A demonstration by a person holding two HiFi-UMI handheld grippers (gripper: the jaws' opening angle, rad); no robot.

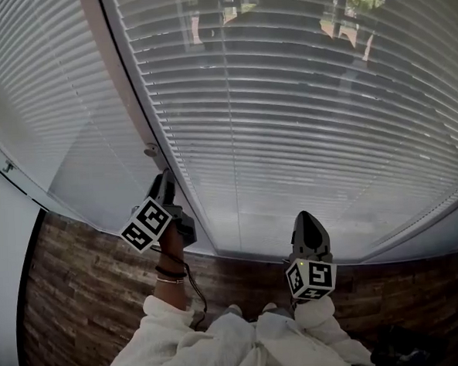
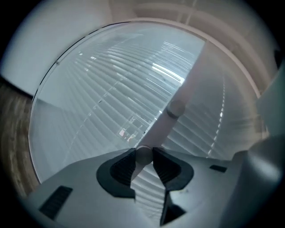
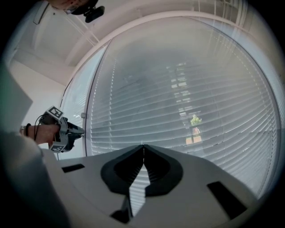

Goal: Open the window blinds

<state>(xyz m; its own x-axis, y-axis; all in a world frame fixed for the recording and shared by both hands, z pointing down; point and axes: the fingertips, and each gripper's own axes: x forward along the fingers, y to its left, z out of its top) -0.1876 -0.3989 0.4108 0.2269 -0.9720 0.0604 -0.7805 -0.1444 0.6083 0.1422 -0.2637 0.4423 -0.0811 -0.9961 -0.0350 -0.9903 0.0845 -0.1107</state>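
White sleeves (image 1: 223,345) sit lowest in the head view. Your left gripper (image 2: 143,156) has its jaws partly closed, clamped on the lower end of the tilt wand (image 2: 161,127), which hangs by the frame post (image 1: 128,84) between two panes. Your right gripper (image 3: 143,149) is empty, jaws together, facing the window blinds (image 1: 302,120), whose slats hang lowered across the glass.

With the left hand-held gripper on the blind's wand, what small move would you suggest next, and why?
Probably roll the left hand-held gripper about the wand to twist it: its pads clamp the wand's lower end, and the slats lie nearly shut.
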